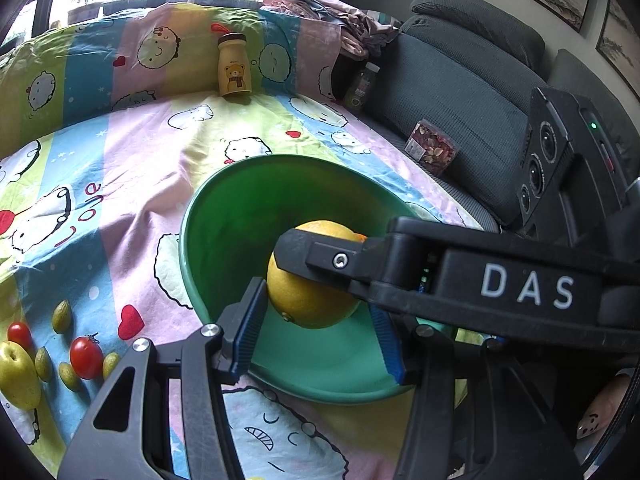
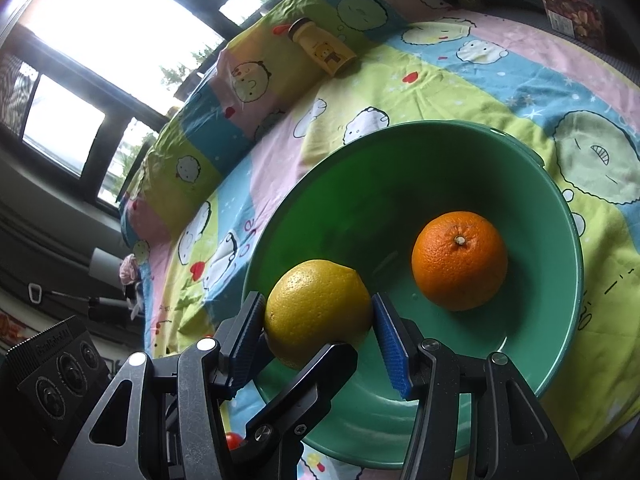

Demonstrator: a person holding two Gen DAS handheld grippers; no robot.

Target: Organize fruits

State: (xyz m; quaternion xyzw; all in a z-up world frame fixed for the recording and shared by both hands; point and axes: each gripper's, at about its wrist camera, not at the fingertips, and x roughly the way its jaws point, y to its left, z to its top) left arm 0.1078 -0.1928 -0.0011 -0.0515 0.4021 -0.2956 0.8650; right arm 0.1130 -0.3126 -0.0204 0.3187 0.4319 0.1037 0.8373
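Fruit sat over the green bowl [image 1: 200, 240] in the left wrist view: a yellow citrus [image 1: 304, 300] lay between the blue pads of the left gripper [image 1: 316, 332], whose jaws pressed on its two sides. The right gripper [image 1: 400, 264] reached across from the right of the bowl, one black finger lying over the same citrus. Left of the bowl, on the cartoon bedsheet [image 1: 140, 152], lay cherry tomatoes [image 1: 86, 357], small green fruits [image 1: 62, 316] and a yellow pear [image 1: 18, 376]. Beyond the bowl stood a bear-printed bottle [image 1: 234, 66].

From the right wrist view, the right gripper [image 2: 318, 332] had its jaws closed on the yellow citrus [image 2: 316, 300] above the near rim of the bowl [image 2: 560, 200]. An orange [image 2: 460, 260] rested inside the bowl, apart from the citrus. The left gripper's finger [image 2: 304, 384] crossed beneath the citrus.
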